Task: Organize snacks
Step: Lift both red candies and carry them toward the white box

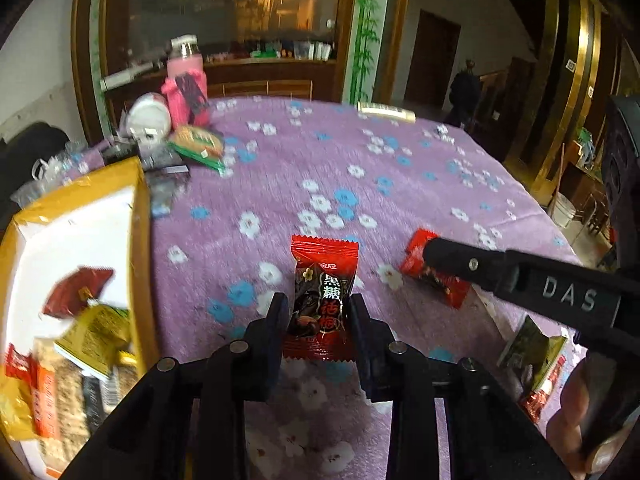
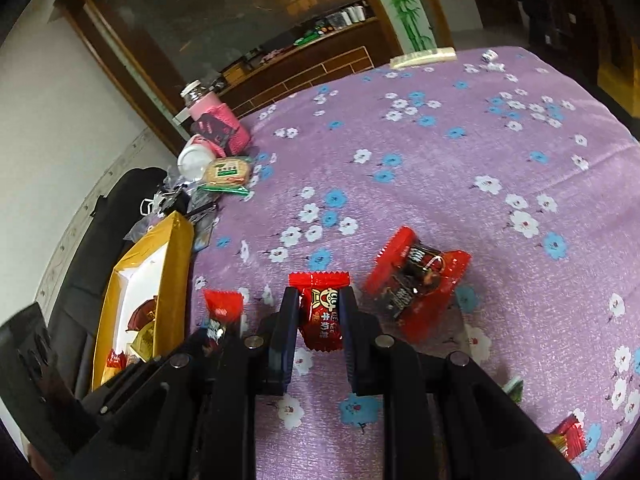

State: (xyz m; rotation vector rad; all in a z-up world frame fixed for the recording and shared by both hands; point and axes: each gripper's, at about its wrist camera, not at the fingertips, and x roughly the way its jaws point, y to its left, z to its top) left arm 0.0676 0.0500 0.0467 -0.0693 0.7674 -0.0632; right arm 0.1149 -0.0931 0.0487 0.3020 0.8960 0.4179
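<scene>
left gripper (image 1: 318, 320) clamps the black-sugar plum candy (image 1: 322, 300) | right gripper (image 2: 320, 322) clamps the red milk candy (image 2: 322, 312) | both candies held over the purple floral tablecloth (image 1: 360, 168) | you carry each left to the yellow box (image 1: 138, 216), clear its wall, then let go low inside.

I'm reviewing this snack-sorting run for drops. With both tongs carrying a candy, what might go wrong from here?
1. The left tongs pinch the dark plum candy only at its sides; the glossy wrapper might slip out before reaching the yellow box.
2. The right tongs grip a small red candy the same way.
3. Both tongs are close together, so heading for the narrow box at once could make them collide.
</scene>
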